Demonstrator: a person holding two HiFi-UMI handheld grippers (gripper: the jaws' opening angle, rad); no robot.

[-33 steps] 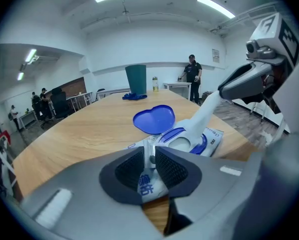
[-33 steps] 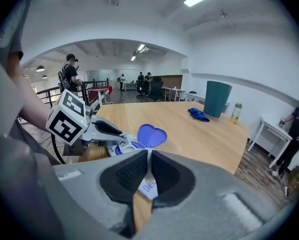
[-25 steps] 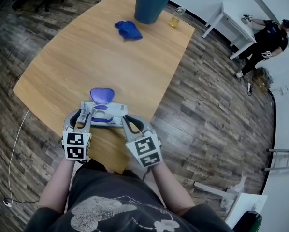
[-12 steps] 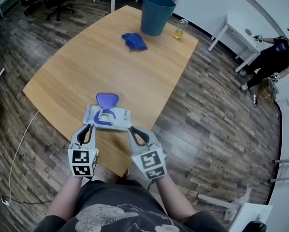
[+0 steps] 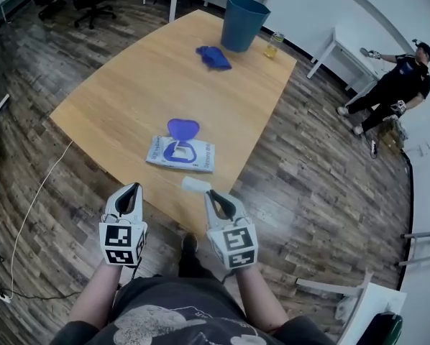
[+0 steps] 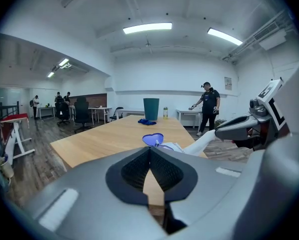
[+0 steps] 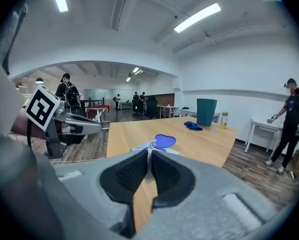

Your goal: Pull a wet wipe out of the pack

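Two grippers hang nearest me in the head view, left gripper [image 5: 131, 190] and right gripper [image 5: 212, 195]; the wet wipe [image 5: 195, 185] is at the right one's tip, the pack [image 5: 180, 154] farther on the table [image 5: 143, 85], lid [image 5: 183, 128] open. Left gripper view: jaws just closed, pressed together, empty. Right gripper view: I see jaws pinching the wet wipe.

The light wooden table [image 5: 129, 99] carries a teal bin [image 5: 244, 24] at its far end. Just right of the bin stands a small bottle [image 5: 273, 46] of yellow liquid. Near the bin, on its near side, lies a crumpled blue cloth [image 5: 213, 57]. Well apart from the bin, by the near edge, the wet wipe pack [image 5: 180, 154] lies flat, its purple lid [image 5: 183, 128] open toward the bin.
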